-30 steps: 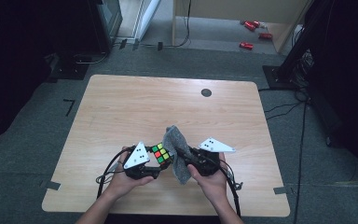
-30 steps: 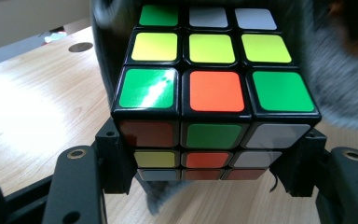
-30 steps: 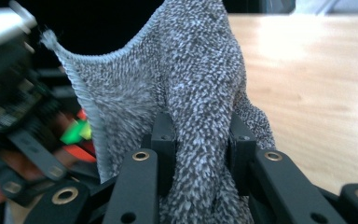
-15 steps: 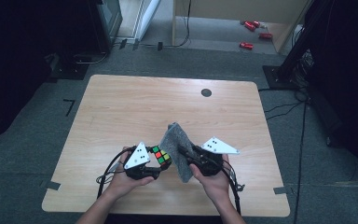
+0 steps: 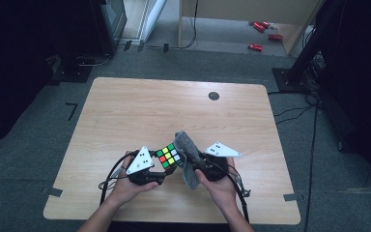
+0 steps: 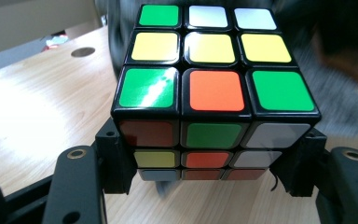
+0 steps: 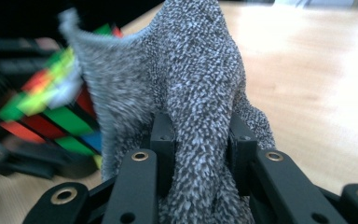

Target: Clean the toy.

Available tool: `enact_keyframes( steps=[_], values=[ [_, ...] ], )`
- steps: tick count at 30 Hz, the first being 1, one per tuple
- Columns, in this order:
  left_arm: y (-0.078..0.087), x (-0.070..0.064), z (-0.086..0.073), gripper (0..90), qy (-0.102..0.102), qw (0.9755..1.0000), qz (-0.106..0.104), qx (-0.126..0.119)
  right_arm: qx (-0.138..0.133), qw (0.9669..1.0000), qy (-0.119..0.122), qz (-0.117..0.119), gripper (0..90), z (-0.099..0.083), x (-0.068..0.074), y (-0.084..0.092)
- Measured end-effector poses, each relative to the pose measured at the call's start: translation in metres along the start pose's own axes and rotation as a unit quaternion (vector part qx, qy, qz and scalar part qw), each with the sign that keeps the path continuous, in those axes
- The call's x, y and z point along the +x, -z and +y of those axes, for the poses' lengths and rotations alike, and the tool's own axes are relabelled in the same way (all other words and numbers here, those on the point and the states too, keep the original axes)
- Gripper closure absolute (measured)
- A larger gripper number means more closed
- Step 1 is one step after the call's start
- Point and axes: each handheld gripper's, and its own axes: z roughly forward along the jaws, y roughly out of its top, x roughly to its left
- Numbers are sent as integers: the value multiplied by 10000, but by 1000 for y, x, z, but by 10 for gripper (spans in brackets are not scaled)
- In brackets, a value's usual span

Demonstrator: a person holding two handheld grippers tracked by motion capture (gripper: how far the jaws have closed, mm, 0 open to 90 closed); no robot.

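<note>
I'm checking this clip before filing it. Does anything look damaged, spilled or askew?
Nothing stands out. The cube sits squarely between the left gripper's jaws, scrambled but whole, and the right gripper pinches the grey cloth beside it. The table shows no spill.

Light wood desk point(image 5: 140, 116), rounded corners, standing on grey carpet floor point(image 5: 38, 159). Small dark round disc point(image 5: 214, 95) sits in desktop near far edge, right of centre. Rel. to disc: rest of top is plain wood grain. Grey tape bits point(image 5: 52, 192) on floor well to near-left of disc, by desk's near-left corner.
</note>
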Motion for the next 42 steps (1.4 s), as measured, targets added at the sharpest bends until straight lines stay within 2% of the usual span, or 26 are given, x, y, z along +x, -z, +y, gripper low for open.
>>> enact_keyframes(
  steps=[4,6,9,11,14,17,20,24,26,30,33,37,39,42],
  values=[
    [-2,-1,-1,344,9,10000,-50,40,-499,9986,-6,178,706,9,4,15],
    [-3,-3,0,344,-5,9999,-110,22,-557,9982,53,214,706,10,8,17],
    [-3,-5,1,344,-66,9999,-129,56,-397,9987,226,243,705,5,13,10],
    [-2,-4,1,344,-87,9999,-113,84,-332,9990,184,215,705,2,11,6],
    [0,-2,1,344,-17,9999,-109,35,-67,9997,126,180,704,-2,6,-1],
    [2,0,2,344,28,9999,-108,-33,220,9995,222,20,704,-7,1,-7],
    [2,1,2,344,18,10000,-57,10,107,9999,118,-16,704,-4,-1,-3],
    [0,2,0,344,37,9999,-52,129,-310,9994,52,126,703,5,1,11],
    [-2,-1,0,344,4,9998,-85,152,-413,9989,96,198,703,8,6,14],
    [-3,-5,1,344,-67,9998,-99,173,-258,9990,221,295,703,5,11,9],
    [-2,-3,2,344,-9,9998,-132,124,-159,9993,112,320,702,1,7,5],
    [0,-2,2,344,27,9999,-98,54,53,9995,87,300,702,-3,1,-1],
    [2,0,3,344,112,9999,-95,-18,168,9995,141,207,701,-4,-1,-4],
    [5,5,4,344,224,9997,-55,-60,228,9997,79,49,698,-6,-8,-5]
  ],
)
